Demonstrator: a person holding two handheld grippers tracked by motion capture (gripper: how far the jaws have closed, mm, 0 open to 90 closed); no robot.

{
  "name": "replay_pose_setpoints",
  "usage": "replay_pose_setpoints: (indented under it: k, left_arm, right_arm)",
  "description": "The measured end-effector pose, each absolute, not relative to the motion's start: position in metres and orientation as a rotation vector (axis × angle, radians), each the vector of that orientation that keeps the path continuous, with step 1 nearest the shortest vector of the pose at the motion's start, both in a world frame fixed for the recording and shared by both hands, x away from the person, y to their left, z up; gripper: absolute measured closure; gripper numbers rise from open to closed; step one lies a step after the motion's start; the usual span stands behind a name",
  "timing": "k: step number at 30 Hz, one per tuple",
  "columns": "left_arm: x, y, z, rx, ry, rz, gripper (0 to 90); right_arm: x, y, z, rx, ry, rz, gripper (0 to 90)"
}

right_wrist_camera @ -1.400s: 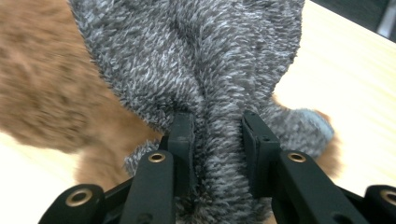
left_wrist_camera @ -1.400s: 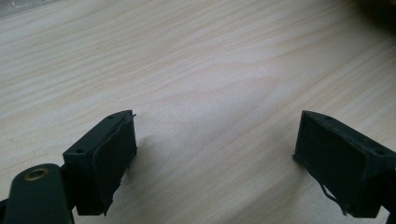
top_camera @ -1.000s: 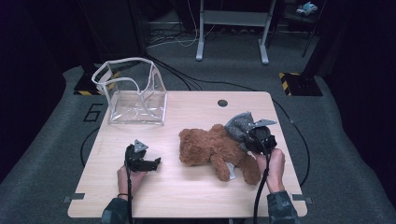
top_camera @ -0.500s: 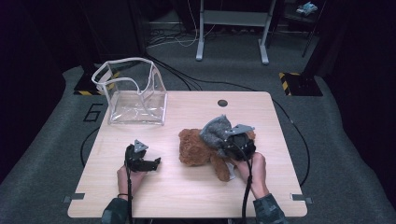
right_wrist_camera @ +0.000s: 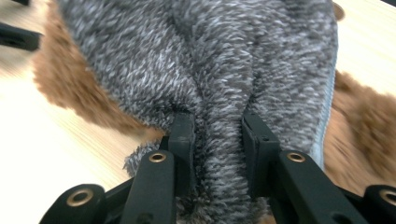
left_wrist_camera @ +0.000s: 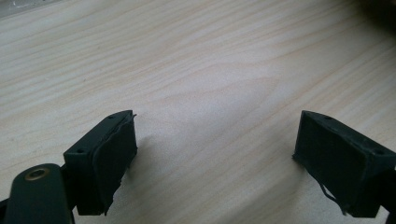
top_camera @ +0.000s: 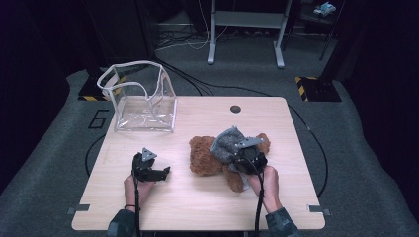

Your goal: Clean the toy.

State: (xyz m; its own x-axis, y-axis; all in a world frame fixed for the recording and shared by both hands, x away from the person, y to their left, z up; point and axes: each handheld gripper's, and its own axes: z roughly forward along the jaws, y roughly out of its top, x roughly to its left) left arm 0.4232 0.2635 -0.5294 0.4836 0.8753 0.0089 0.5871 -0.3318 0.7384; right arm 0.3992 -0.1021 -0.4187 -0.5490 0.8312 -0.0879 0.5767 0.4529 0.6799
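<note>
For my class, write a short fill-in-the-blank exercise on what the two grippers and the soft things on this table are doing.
1. The right gripper pinches a fold of ___ fleecy cloth.
2. That cloth lies over a brown ___.
3. The left gripper has its jaws ___, with bare tabletop between them.

Missing words: grey; teddy bear; open
</note>
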Motion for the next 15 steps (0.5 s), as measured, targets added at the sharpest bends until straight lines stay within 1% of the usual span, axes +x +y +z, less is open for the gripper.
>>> replay_pose_setpoints:
  k: [4, 5, 10, 13, 15]
  left_arm:
    - [0.423, 0.264, -0.529, 2.049, 1.202, 0.541, 12.8]
    - [0.423, 0.264, -0.529, 2.05, 1.201, 0.541, 12.8]
    - [0.423, 0.263, -0.529, 2.049, 1.202, 0.543, 12.8]
    - [0.423, 0.263, -0.529, 2.049, 1.202, 0.542, 12.8]
    - [0.424, 0.264, -0.529, 2.055, 1.195, 0.545, 12.8]
  right_arm:
    - [0.391, -0.121, -0.421, 1.237, 2.268, 0.827, 68.9]
    - [0.387, -0.132, -0.422, 1.272, 2.244, 0.83, 68.9]
    - [0.382, -0.153, -0.431, 1.331, 2.221, 0.811, 68.9]
    - [0.38, -0.155, -0.432, 1.353, 2.213, 0.811, 68.9]
    - [0.379, -0.153, -0.426, 1.327, 2.21, 0.854, 69.0]
